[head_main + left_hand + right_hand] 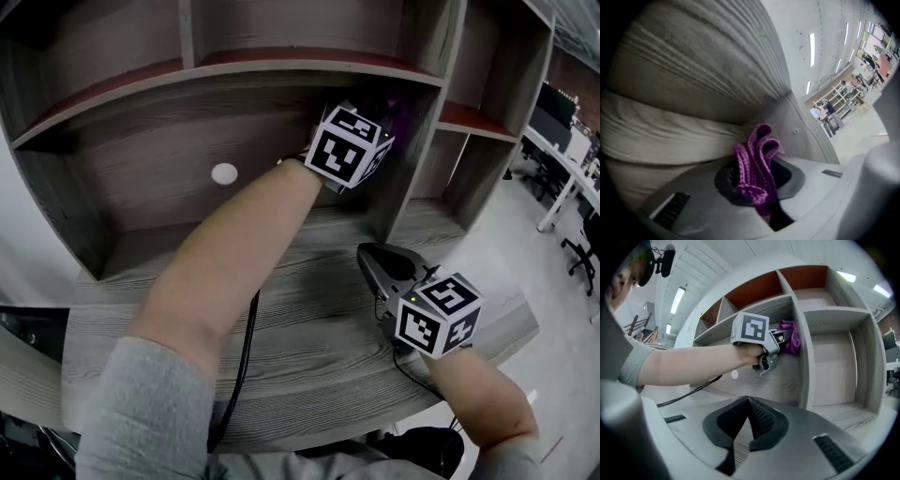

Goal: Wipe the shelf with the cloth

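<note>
Grey wood-grain surface (309,375) lies nearest, before the shelf (309,66) and its upright divider (417,159). Short of that divider, the right hand-held gripper (749,401) hovers, clenched on nothing. Farther in, just left of the divider, the left hand-held gripper (757,178) pinches the purple cloth (757,154) close to the back corner.

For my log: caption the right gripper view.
Left gripper holds purple cloth up in a shelf corner; right gripper shut, empty.
</note>
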